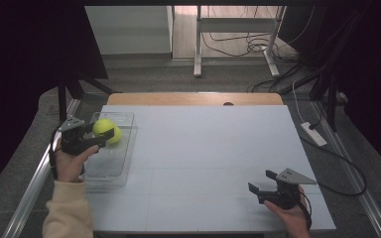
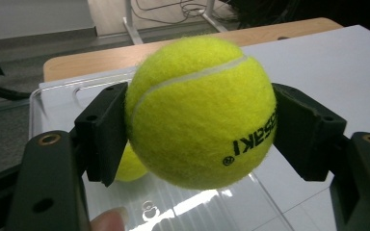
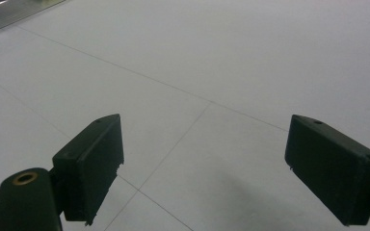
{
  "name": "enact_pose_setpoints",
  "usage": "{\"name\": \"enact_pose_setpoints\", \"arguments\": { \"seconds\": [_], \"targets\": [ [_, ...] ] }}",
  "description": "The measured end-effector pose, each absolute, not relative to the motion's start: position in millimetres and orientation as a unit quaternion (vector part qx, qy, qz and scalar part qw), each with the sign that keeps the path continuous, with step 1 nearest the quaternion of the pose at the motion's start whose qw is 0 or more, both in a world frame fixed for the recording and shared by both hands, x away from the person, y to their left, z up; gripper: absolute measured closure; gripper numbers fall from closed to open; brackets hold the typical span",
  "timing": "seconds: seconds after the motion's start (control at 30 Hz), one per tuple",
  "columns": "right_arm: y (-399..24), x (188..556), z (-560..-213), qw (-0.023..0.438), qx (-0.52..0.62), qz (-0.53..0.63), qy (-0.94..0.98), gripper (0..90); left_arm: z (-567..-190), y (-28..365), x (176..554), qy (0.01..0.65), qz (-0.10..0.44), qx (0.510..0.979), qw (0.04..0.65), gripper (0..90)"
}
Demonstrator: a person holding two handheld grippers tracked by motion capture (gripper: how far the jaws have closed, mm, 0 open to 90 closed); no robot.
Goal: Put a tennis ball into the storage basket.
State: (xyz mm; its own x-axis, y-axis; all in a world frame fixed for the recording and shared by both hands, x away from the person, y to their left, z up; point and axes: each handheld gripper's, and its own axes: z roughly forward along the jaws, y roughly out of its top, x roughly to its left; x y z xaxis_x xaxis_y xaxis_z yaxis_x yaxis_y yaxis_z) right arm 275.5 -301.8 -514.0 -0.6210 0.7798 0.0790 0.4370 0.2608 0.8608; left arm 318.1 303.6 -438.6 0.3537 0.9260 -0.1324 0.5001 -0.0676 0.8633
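The tennis ball (image 2: 200, 113) sat firmly between the two jaws of the left gripper (image 1: 97, 136), which were closed on its sides. Just under it, a second ball (image 2: 129, 166) lay inside the clear plastic tray (image 1: 110, 171). The step in hand seemed to be placing the held ball into that tray; next, the jaws would need to lower and release it. The right gripper (image 1: 264, 181) rested far away over the white table (image 1: 203, 158), jaws wide apart and empty.
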Motion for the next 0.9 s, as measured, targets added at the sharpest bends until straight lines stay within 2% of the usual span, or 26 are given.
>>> {"name": "enact_pose_setpoints", "arguments": {
  "seconds": [0.9],
  "targets": [
    [-300.1,276.6,-515.1,0.184,0.392,0.460,0.775,13.6,-451.8,325.0,310.1,0.557,0.236,0.688,0.401,27.3]
  ]
}}
